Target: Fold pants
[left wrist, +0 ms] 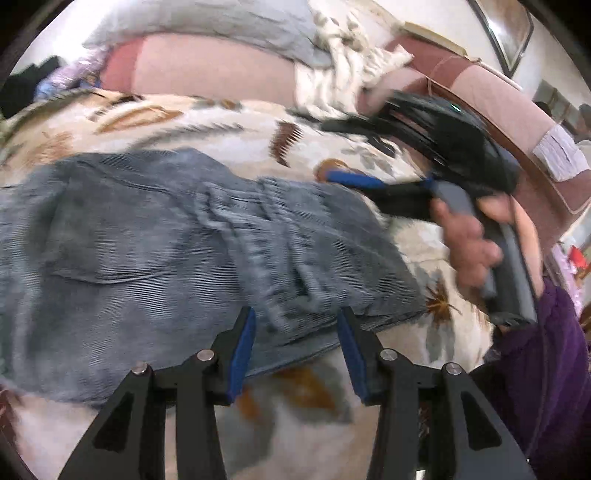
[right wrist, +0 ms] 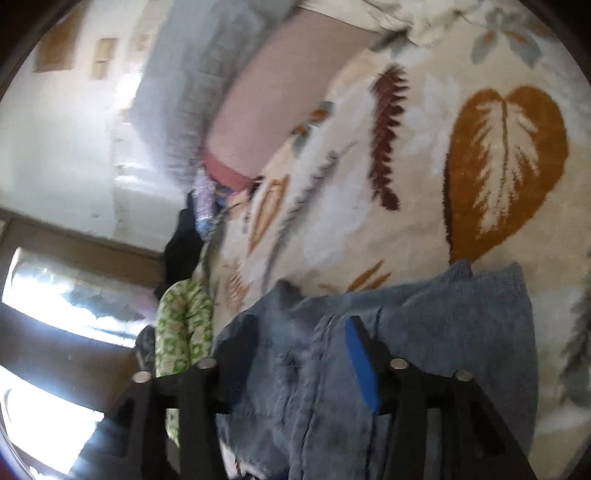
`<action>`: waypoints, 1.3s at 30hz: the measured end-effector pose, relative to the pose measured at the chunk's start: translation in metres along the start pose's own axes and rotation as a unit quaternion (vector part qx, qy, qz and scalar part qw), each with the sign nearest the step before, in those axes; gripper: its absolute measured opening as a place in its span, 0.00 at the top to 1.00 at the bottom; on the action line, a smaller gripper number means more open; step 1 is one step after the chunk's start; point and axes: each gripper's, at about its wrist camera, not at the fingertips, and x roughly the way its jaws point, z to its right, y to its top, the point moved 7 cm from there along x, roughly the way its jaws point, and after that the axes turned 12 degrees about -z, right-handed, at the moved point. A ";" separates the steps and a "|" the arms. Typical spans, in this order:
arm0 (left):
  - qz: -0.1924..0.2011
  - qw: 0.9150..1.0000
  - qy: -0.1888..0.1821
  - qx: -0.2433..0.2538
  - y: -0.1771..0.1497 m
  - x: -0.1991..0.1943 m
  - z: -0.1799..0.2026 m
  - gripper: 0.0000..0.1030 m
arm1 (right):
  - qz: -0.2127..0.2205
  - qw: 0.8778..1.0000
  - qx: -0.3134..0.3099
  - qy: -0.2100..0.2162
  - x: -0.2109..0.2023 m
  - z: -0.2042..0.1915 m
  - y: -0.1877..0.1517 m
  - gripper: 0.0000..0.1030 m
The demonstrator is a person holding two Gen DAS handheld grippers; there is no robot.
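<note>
Grey-blue pants (left wrist: 159, 251) lie spread on a leaf-patterned blanket (left wrist: 207, 122), waistband toward the right. My left gripper (left wrist: 297, 321) hovers open over the pants' near edge by the waistband, nothing between its blue pads. The right gripper (left wrist: 354, 179) shows in the left wrist view, held by a hand at the far side of the waistband. In the right wrist view the pants fabric (right wrist: 443, 332) is bunched between the right gripper's (right wrist: 295, 332) jaws, covering the left finger; the blue pad of the right finger (right wrist: 360, 362) shows.
A pink headboard or cushion (left wrist: 207, 70) and a grey pillow (left wrist: 221, 26) lie behind the blanket. A purple garment (left wrist: 543, 369) is at the right. A green patterned cloth (right wrist: 184, 325) and dark clothes (right wrist: 181, 240) lie at the bed's edge.
</note>
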 end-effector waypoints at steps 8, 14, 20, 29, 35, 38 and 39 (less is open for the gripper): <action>0.072 0.978 0.133 -0.141 -0.035 -0.074 -0.096 0.43 | -0.093 0.987 -0.076 -0.109 0.058 -0.021 -0.065 0.38; 0.124 0.924 0.187 -0.310 -0.065 -0.112 -0.174 0.39 | -0.089 0.981 -0.088 -0.149 0.074 -0.030 -0.063 0.32; 0.154 0.883 0.162 -0.414 -0.073 -0.121 -0.219 0.28 | -0.097 0.961 -0.198 -0.169 0.103 -0.125 -0.060 0.30; 0.135 0.914 0.062 -0.377 -0.053 -0.077 -0.226 0.26 | -0.217 0.895 -0.299 -0.249 0.264 -0.219 -0.047 0.28; 0.134 0.923 0.015 -0.360 -0.036 -0.064 -0.224 0.44 | -0.275 0.858 -0.316 -0.297 0.340 -0.227 -0.048 0.28; 0.129 0.928 0.000 -0.350 -0.031 -0.058 -0.222 0.61 | -0.290 0.837 -0.334 -0.322 0.363 -0.229 -0.054 0.28; 0.130 0.926 -0.006 -0.353 -0.031 -0.057 -0.223 0.61 | -0.297 0.827 -0.338 -0.336 0.370 -0.226 -0.055 0.28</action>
